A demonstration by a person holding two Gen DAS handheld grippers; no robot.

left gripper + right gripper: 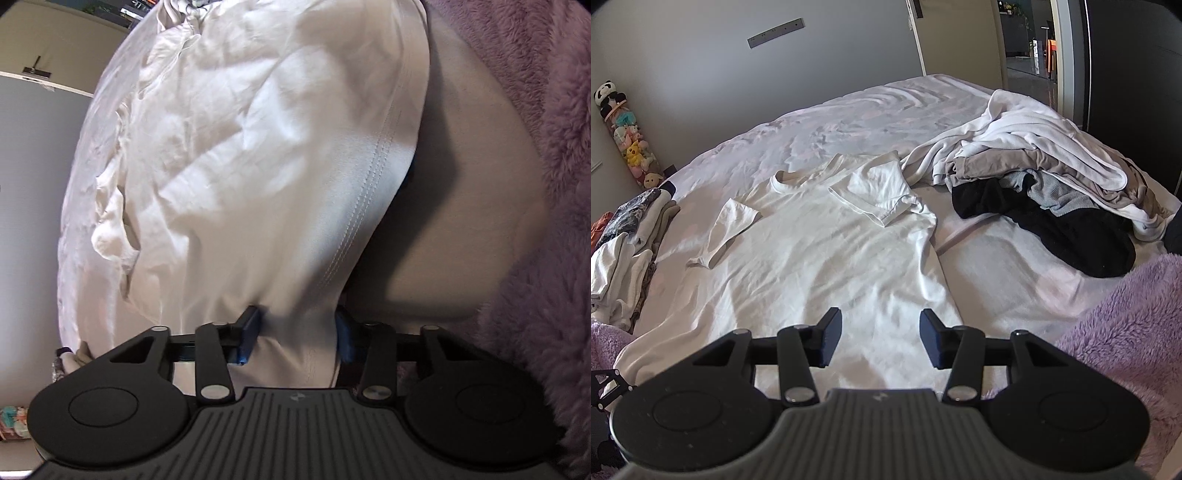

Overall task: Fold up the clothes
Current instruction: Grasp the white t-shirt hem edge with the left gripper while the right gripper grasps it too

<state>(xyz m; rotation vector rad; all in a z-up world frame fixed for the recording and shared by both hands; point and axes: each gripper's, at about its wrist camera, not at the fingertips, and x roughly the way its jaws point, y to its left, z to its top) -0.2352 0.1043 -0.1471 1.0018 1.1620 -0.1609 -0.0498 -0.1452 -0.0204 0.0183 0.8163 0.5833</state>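
Right wrist view: white T-shirt (827, 236) lies ahead of open hand-held gripper (879, 341).

left view close, right view wide, shared t-shirt (827, 251)

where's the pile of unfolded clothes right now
In the right wrist view, the pile of unfolded clothes sits on the bed's right side, just right of the spread white t-shirt and beyond the purple fleece blanket.
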